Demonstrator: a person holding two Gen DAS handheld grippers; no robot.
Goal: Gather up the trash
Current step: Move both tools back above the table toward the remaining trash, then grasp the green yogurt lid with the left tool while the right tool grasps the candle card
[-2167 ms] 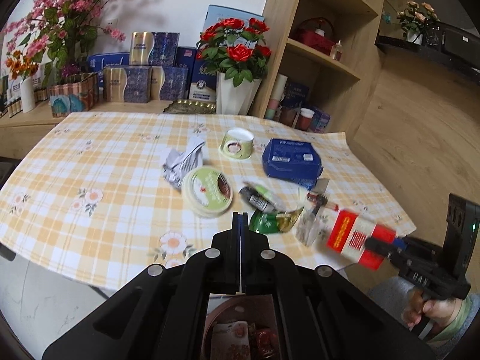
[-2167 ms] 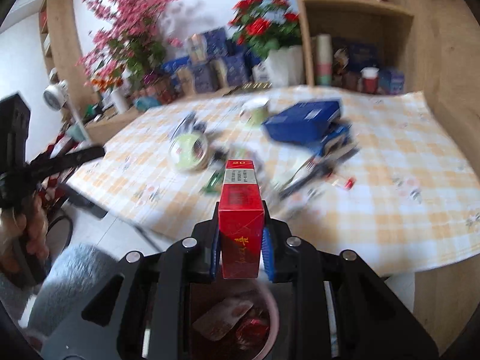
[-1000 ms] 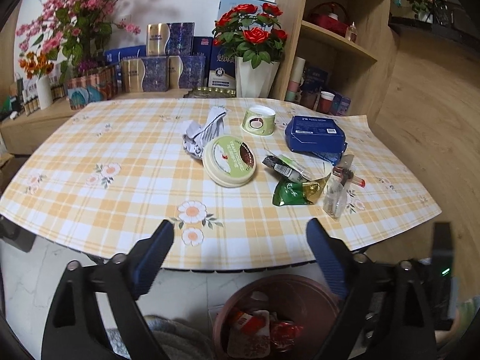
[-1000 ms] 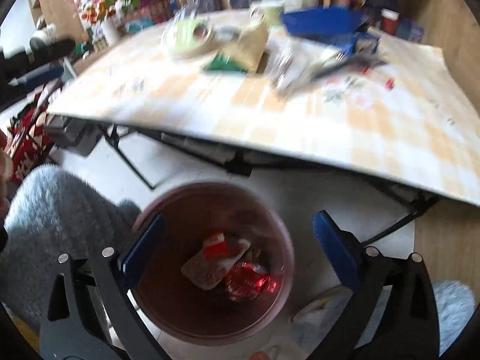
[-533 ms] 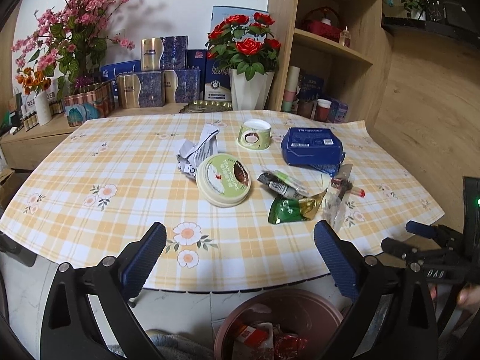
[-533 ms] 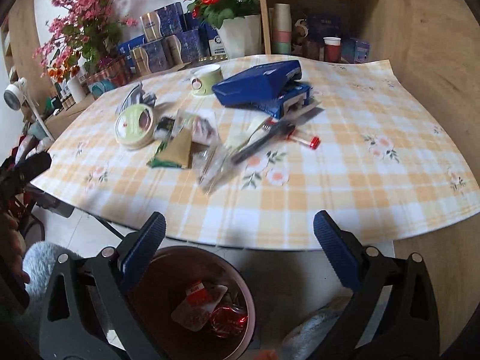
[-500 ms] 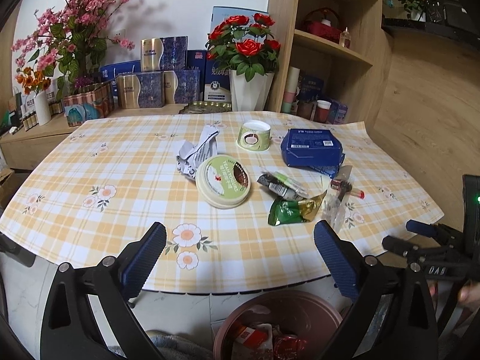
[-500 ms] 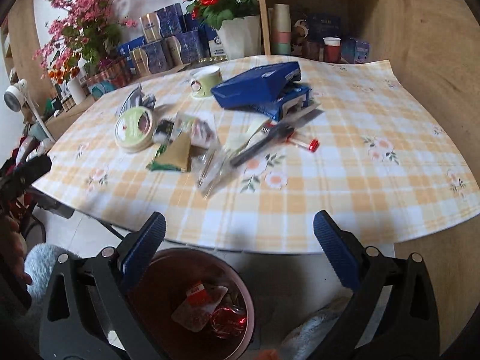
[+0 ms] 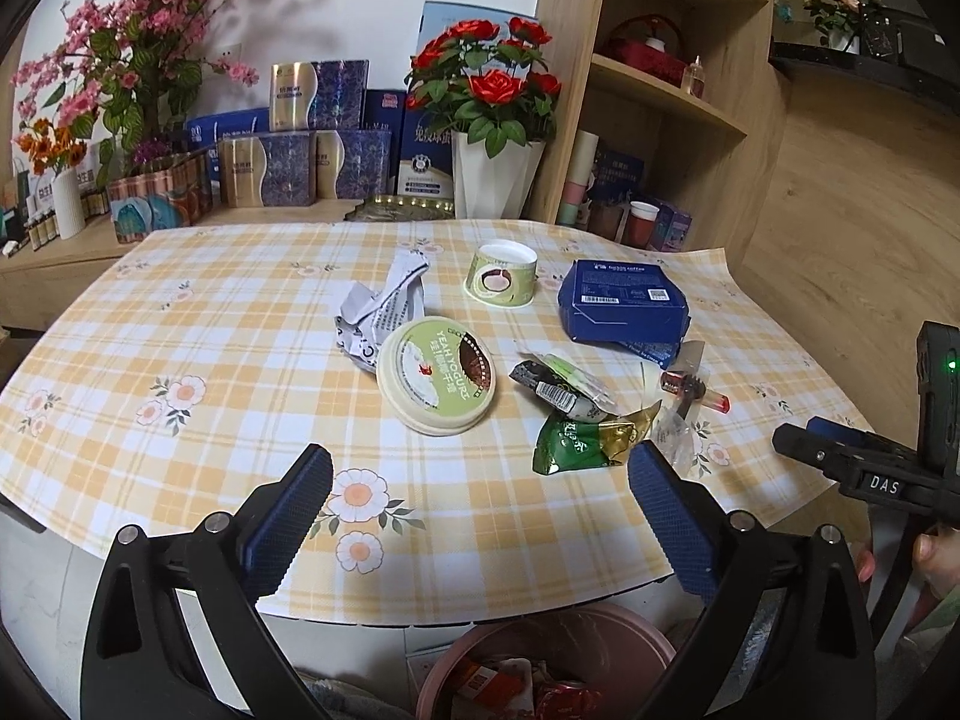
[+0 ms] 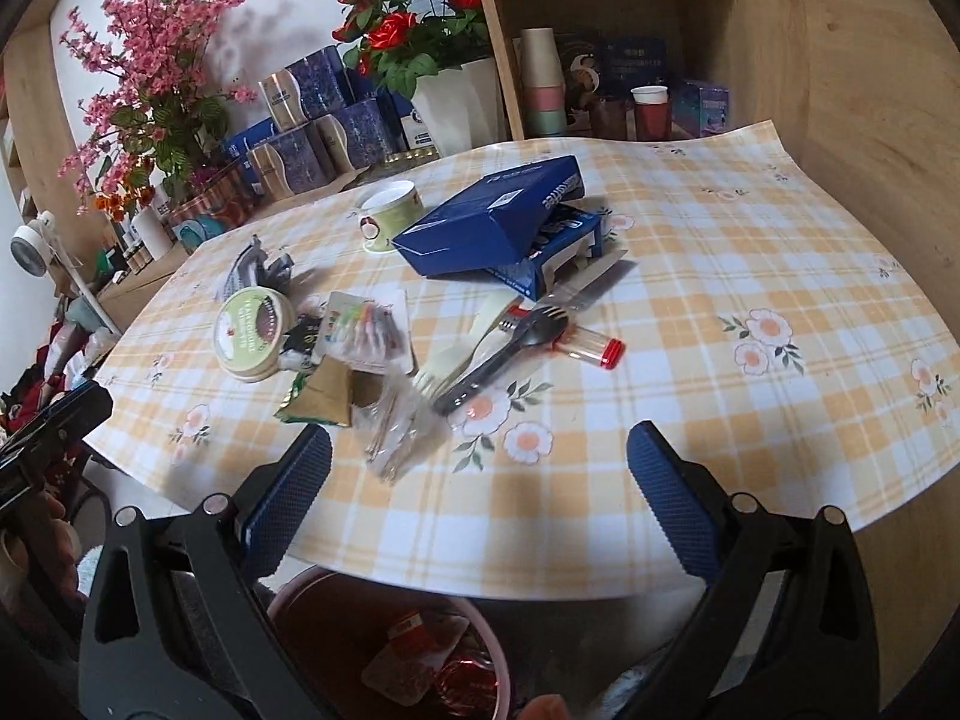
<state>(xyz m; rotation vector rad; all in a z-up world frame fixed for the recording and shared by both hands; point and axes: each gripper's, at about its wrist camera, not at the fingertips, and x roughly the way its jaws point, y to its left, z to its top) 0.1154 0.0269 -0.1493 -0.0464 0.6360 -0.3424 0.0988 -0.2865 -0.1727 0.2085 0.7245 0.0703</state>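
Trash lies in a loose cluster on the checked surface [image 9: 198,312] ahead of us. From our left wrist view we see the round yogurt lid [image 9: 437,383] beside the crumpled white wrapper [image 9: 384,312], the green paper cup [image 9: 501,276] behind them, and the blue box [image 9: 624,309] to the right. Nearer the edge sit the green foil packet [image 9: 585,439] and a dark wrapper [image 9: 561,387], with a red-capped tube [image 9: 696,391] just beyond. Our left gripper [image 9: 480,501] hovers level over the near edge of the surface, its jaws spread wide and holding nothing. Below it the pink bin [image 9: 540,669] stands on the floor with red packaging inside. At the far right our right gripper [image 9: 864,468] juts in from the side, held in our right hand [image 9: 918,558]; from this angle we cannot tell how its jaws stand.

From the right wrist view, the right gripper [image 10: 480,495] is pitched slightly down over the surface's edge [image 10: 780,450], jaws wide apart and empty. Straight ahead lie a clear plastic bag [image 10: 399,426], a black fork [image 10: 510,354] and a pale fork [image 10: 465,348] side by side, and the tube [image 10: 591,348] touching the black fork's head. The blue box [image 10: 498,222] rests tilted atop another blue box, the cup [image 10: 390,216] behind it. The bin [image 10: 390,654] sits directly beneath, and part of the left gripper [image 10: 54,426] shows at the left border.
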